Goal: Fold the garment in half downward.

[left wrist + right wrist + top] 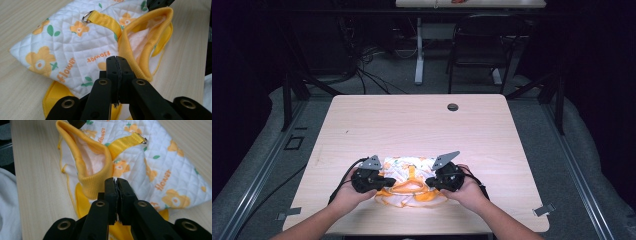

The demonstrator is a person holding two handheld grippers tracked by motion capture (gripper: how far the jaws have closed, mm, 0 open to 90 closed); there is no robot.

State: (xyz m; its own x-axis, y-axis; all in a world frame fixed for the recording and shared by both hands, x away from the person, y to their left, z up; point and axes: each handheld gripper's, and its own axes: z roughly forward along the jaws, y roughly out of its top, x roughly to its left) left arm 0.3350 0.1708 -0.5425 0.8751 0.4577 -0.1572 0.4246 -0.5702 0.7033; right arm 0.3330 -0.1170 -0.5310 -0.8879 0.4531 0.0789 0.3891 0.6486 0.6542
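The high view looks forward and down from above the person's side, taking in the whole counter [422,125] from well back. Each gripper view sits low and very close, looking along its own jaws from opposite sides. All three share the flowered garment [412,182] [75,47] [155,167] near the counter's front edge.

I'm seeing my left gripper [384,182] and right gripper [430,183] showing black. Grey three-cornered plates [372,162] are topping them, brass rivets [102,81] glinting, black cables [346,176] trailing.
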